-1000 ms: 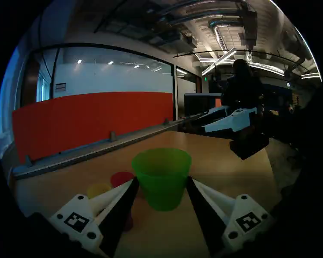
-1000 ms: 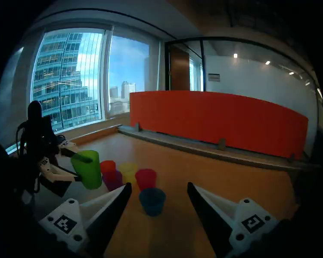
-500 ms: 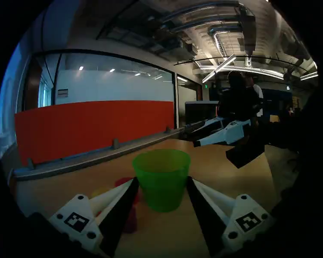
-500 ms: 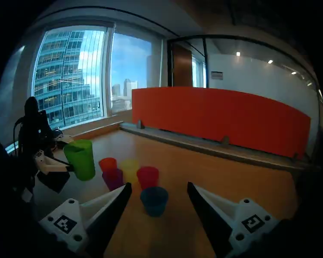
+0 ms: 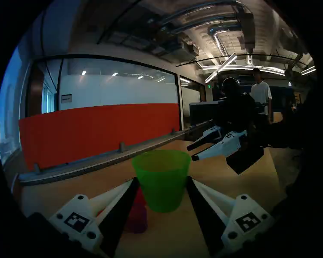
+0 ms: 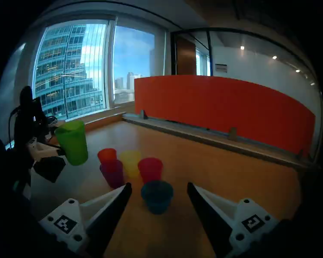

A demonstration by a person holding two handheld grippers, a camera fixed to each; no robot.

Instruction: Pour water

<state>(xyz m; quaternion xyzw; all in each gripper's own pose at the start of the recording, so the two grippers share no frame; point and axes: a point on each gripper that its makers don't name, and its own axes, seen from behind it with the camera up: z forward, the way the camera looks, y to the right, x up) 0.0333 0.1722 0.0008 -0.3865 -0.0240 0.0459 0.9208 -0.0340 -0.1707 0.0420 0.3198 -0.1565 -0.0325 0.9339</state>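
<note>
On the wooden table (image 6: 230,180), in front of the orange partition (image 6: 230,107), five small cups stand upright in a loose cluster. In the right gripper view the cluster runs from 12 o'clock out toward 10.

The green cup (image 5: 161,170) is the biggest and the only one off the table. The left gripper (image 5: 161,180) has it clamped, one finger against each side, with the long axis close to upright and the mouth up. Seen from the right gripper (image 6: 158,185), it hangs at about 10 o'clock, to the left of the cluster and above it. The left gripper is therefore the one nearer to pouring, and my guess is the cup must travel toward 3 o'clock before it tips. Its rim is seen nearly edge-on, so I cannot tell whether there is water inside.

The right gripper's fingers are spread wide and hold nothing. The blue cup (image 6: 157,195) sits just ahead at 12 o'clock, between the tips but untouched. Behind it stand the red cup (image 6: 150,168), yellow cup (image 6: 130,161), purple cup (image 6: 112,172) and orange cup (image 6: 107,155). None shows any visible contents.
</note>
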